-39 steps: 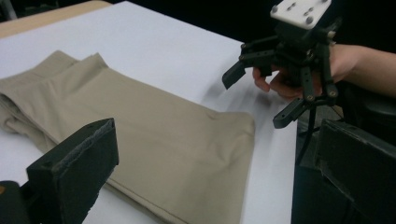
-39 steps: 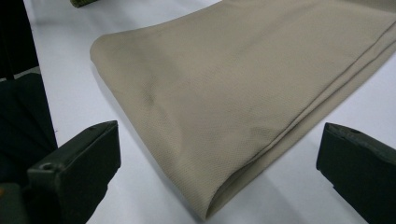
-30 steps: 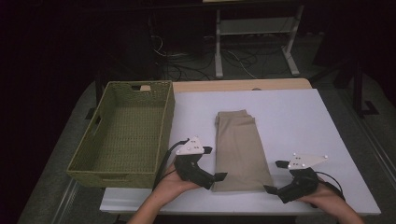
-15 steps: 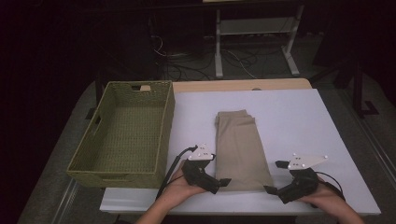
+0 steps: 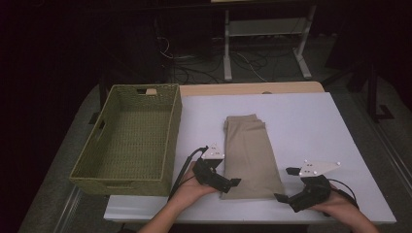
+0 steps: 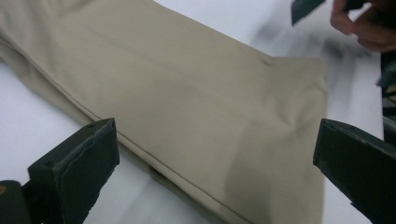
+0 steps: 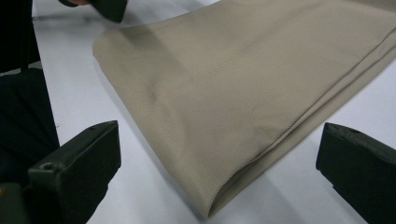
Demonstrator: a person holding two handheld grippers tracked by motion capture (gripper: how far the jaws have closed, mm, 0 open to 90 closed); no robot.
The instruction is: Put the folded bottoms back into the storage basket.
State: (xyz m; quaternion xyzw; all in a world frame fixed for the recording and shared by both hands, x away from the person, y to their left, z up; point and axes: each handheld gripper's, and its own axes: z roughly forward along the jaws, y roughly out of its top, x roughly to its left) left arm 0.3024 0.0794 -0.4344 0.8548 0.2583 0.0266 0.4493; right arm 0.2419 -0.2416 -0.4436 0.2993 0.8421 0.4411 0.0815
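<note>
While the folded trousers (image 5: 250,158) at frame centre lie ungrasped, both the left gripper (image 5: 228,182) and right gripper (image 5: 286,187) are held wide open and empty, and the basket (image 5: 127,179) is unfilled.

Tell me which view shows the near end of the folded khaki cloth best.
The right gripper view: the folded khaki cloth shows its near corner and stacked layers sharply between open jaws. The left gripper view shows that end partly blurred. The high view shows the whole cloth small, beside the wicker basket.

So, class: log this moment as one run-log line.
left gripper: open, at folded trousers | right gripper: open, beside them | basket: empty
</note>
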